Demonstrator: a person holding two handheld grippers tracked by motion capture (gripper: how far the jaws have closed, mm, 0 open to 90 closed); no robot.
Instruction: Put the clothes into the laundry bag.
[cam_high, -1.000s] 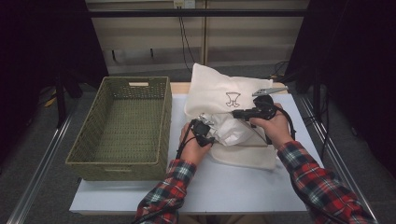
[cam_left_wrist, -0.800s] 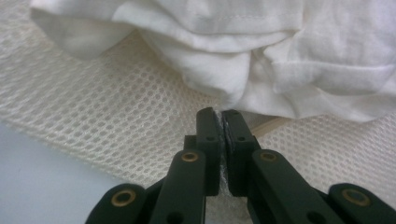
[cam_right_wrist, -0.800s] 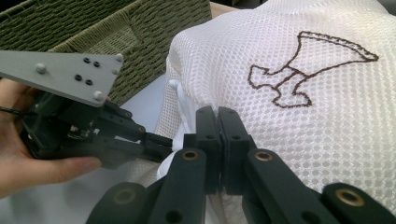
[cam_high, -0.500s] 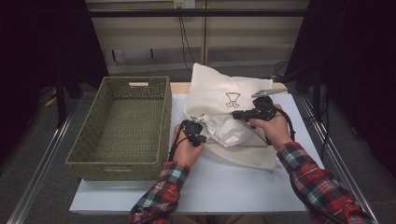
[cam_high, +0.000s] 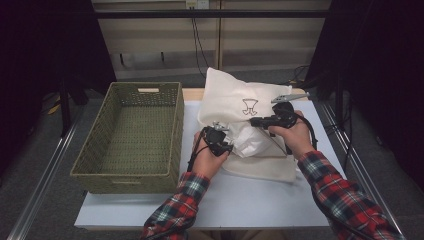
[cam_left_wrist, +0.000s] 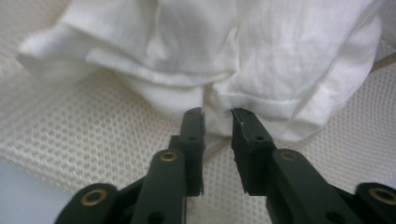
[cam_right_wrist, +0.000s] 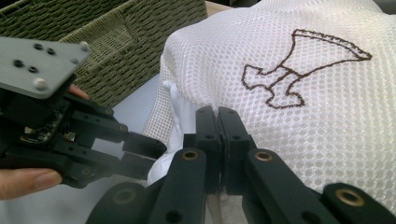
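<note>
A white mesh bag (cam_high: 240, 95) with a brown stitched emblem (cam_right_wrist: 299, 70) lies on the table, its far part lifted. My right gripper (cam_high: 252, 121) is shut on the bag's edge (cam_right_wrist: 217, 112) and holds it up. A crumpled white garment (cam_high: 255, 142) sits at the bag's mouth. My left gripper (cam_high: 227, 147) points at it from the left. Its jaws have just been opening and now stand a little apart (cam_left_wrist: 218, 114). A fold of the garment (cam_left_wrist: 280, 56) lies between the tips over the mesh (cam_left_wrist: 70, 135). The left gripper (cam_right_wrist: 144, 154) also appears low left in the right gripper view.
A green woven basket (cam_high: 100, 150) stands on the table's left side, close to my left hand. Bare white tabletop (cam_high: 250, 200) runs along the near edge. Dark floor and rails drop off on both sides.
My left hand drew slightly to the left and then came back to the garment. The right hand and the lifted bag have stayed where they were.
</note>
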